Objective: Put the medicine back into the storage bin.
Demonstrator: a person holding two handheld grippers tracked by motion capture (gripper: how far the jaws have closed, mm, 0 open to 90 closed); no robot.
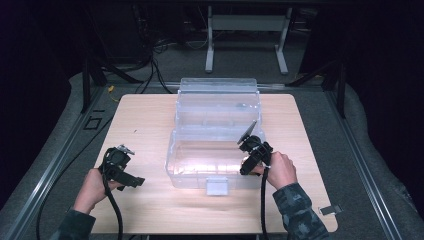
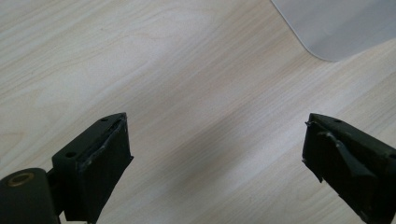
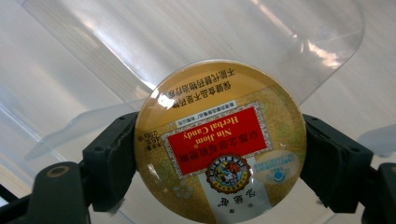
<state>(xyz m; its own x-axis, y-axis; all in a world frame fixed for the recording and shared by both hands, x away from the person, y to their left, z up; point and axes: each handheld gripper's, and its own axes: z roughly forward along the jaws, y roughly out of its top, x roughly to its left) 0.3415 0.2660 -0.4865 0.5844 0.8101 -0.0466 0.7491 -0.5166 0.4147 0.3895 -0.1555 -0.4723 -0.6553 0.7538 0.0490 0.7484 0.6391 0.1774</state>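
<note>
Clamping a round golden candy tin [image 3: 219, 142] by its edges, the right gripper [image 1: 253, 145] is poised over the right rim of a clear plastic storage box [image 1: 200, 165] that stands with its lid thrown back in the middle of the pale wooden worktop [image 1: 145, 120]. In the right gripper view the tin sits squarely between the two black jaws, both pads pressed against its rim, its red label with the words "Nin Jiom Herbal Candy" turned upside down, and the transparent walls of the box lie behind it. From above, the tin shows tilted on edge, just over the box's right-hand wall, with the person's right hand [image 1: 281, 169] behind it. The left gripper [image 1: 119, 162] rests low over the bare wood, well apart from the box on its left; its jaws stand wide with nothing between them, and a rounded corner of the box [image 2: 336, 28] shows beyond them in the left gripper view.
</note>
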